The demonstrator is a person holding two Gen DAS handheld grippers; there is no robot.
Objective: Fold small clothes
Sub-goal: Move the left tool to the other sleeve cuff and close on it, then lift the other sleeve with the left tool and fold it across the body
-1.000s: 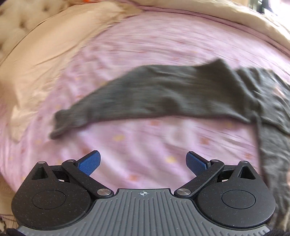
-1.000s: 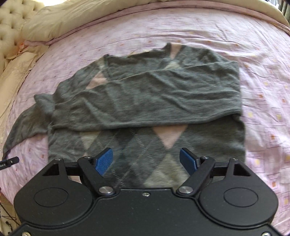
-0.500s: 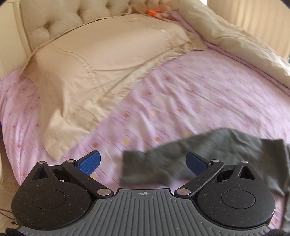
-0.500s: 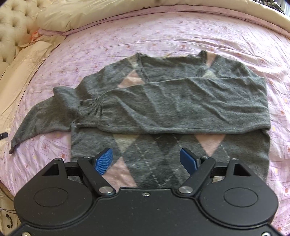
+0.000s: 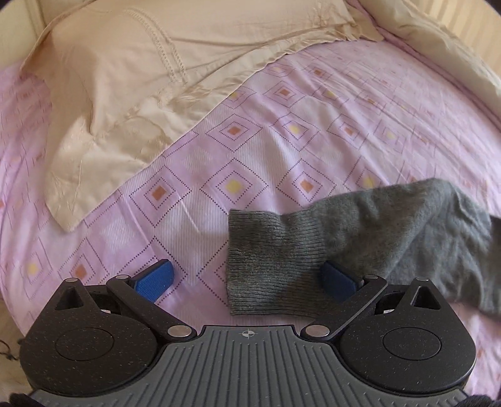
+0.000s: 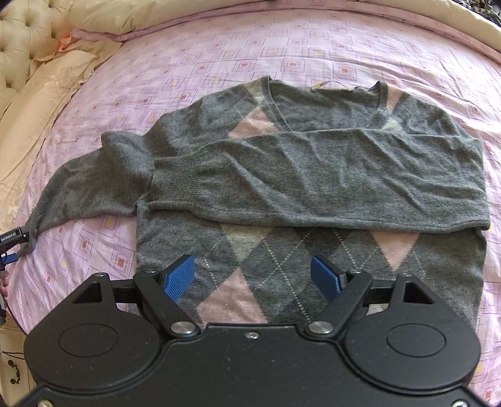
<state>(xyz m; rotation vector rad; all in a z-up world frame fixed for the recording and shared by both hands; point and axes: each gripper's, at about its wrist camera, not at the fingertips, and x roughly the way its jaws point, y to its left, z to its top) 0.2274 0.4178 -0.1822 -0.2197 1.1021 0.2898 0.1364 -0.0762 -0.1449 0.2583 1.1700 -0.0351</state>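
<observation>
In the left wrist view, the left gripper [image 5: 247, 280] is spread wide and grips nothing; its blue pads [image 5: 153, 281] stand far apart, and the ribbed cuff [image 5: 266, 260] of the loose sleeve [image 5: 407, 231] lies between them, nearer to the right pad. This sleeve runs away to the right over the pink bedsheet [image 5: 238, 156] with a pattern of small squares. Farther, a cream pillowcase [image 5: 131, 78] lies on the sheet at the upper left. In the right wrist view, the right gripper [image 6: 253, 278] is also released, with both blue fingers apart above the lower part of the grey sweater [image 6: 313, 250], which has pink and light grey diamonds. The sweater lies flat on the sheet with its front side up. Beyond the fingers, the other sleeve [image 6: 328, 178] is folded across the chest, and its cuff reaches the left side of the body. The loose sleeve stretches out to the left, where a part of the left gripper shows at the edge of the picture. Behind the V-neck collar [image 6: 281, 106] there is more pink sheet, then a cream duvet [image 6: 175, 12] and a tufted headboard [image 6: 28, 37] at the far left.
</observation>
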